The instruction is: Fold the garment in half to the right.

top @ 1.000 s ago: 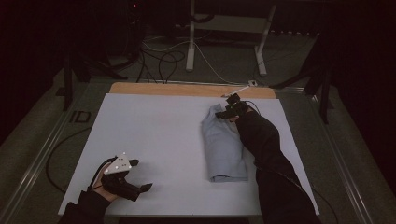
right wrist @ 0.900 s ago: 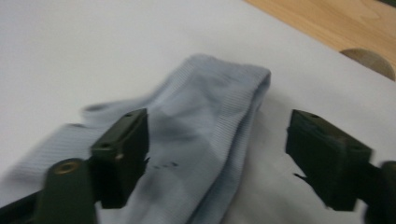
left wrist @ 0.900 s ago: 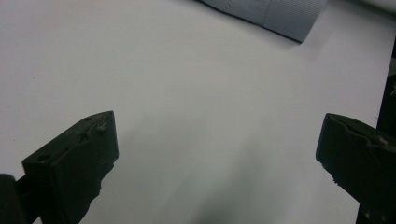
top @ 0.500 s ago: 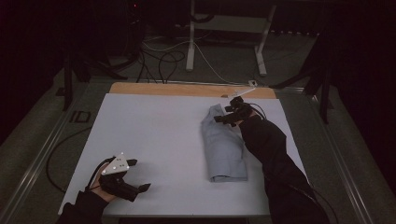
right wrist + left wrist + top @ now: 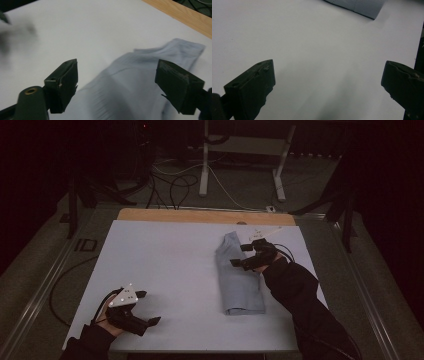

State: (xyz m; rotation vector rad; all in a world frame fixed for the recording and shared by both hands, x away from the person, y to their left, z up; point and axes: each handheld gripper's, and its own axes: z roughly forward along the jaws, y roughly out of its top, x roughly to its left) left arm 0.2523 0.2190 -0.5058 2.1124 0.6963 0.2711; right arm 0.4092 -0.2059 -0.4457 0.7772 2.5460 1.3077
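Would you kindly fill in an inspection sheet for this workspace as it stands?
Surface: white table top, wooden strip along far edge.
Job's thing: folded light-blue cloth, lying flat right of centre.
Clutter: nothing seen.
Grippers: left gripper open over bare table; right gripper open above the cloth, nothing between its jaws.
Cables: black and white cables on the floor beyond.
Surroundings: dark room, white stand legs.

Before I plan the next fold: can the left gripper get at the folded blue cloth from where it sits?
Probably yes. The left gripper rests open near the front left of the white table, and bare surface lies between it and the folded blue cloth. The right gripper hovers open over the cloth's far part.
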